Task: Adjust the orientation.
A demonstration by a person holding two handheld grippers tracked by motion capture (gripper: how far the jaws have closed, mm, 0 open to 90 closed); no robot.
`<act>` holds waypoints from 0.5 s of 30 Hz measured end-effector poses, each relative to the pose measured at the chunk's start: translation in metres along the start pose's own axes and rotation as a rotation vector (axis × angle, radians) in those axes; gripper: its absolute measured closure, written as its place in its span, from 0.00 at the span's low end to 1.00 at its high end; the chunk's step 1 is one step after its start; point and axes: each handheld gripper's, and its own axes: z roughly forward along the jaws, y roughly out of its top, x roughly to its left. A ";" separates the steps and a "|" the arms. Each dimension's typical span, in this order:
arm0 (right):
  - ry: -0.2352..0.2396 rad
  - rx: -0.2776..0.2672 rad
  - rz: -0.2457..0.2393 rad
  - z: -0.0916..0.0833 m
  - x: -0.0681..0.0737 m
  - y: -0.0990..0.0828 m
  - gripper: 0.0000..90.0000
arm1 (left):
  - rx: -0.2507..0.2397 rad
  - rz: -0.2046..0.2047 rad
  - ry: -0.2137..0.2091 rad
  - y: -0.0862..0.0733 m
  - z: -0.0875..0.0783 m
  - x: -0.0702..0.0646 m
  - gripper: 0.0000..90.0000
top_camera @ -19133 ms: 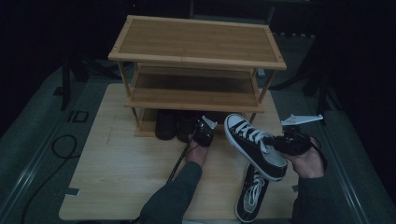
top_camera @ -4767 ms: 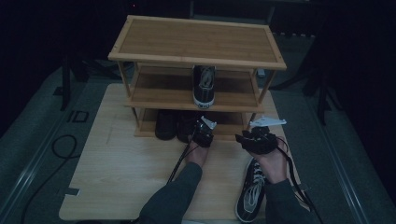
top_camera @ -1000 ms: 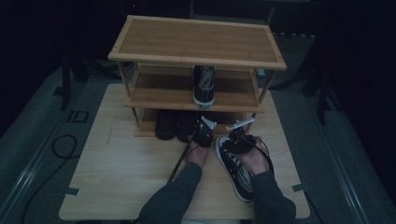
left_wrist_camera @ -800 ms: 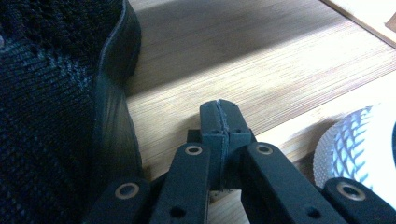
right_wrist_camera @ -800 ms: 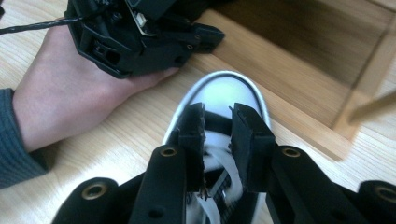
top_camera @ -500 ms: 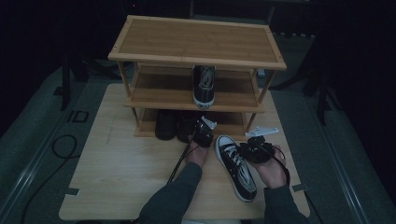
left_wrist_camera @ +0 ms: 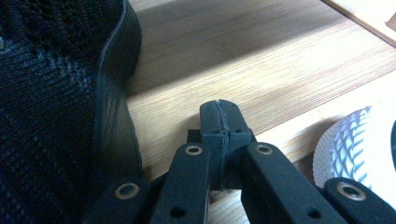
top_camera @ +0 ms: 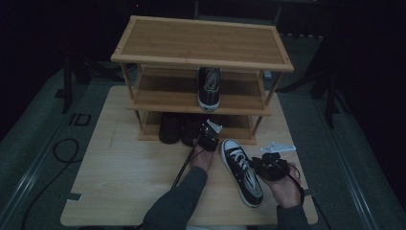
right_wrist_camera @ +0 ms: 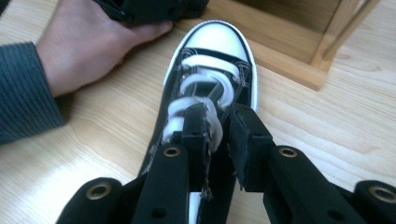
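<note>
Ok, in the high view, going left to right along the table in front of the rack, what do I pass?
Black cable loop on the grey floor → pair of dark shoes under the bamboo rack's bottom shelf → left gripper → black-and-white lace-up sneaker lying on the table → right gripper.
</note>
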 end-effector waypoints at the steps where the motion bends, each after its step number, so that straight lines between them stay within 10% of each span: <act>1: 0.001 -0.002 0.005 -0.001 0.000 -0.001 0.85 | 0.000 0.000 0.000 0.000 0.000 0.000 1.00; 15: -0.041 0.098 0.003 0.015 0.006 -0.020 0.86 | 0.000 0.001 0.002 0.000 0.000 0.000 1.00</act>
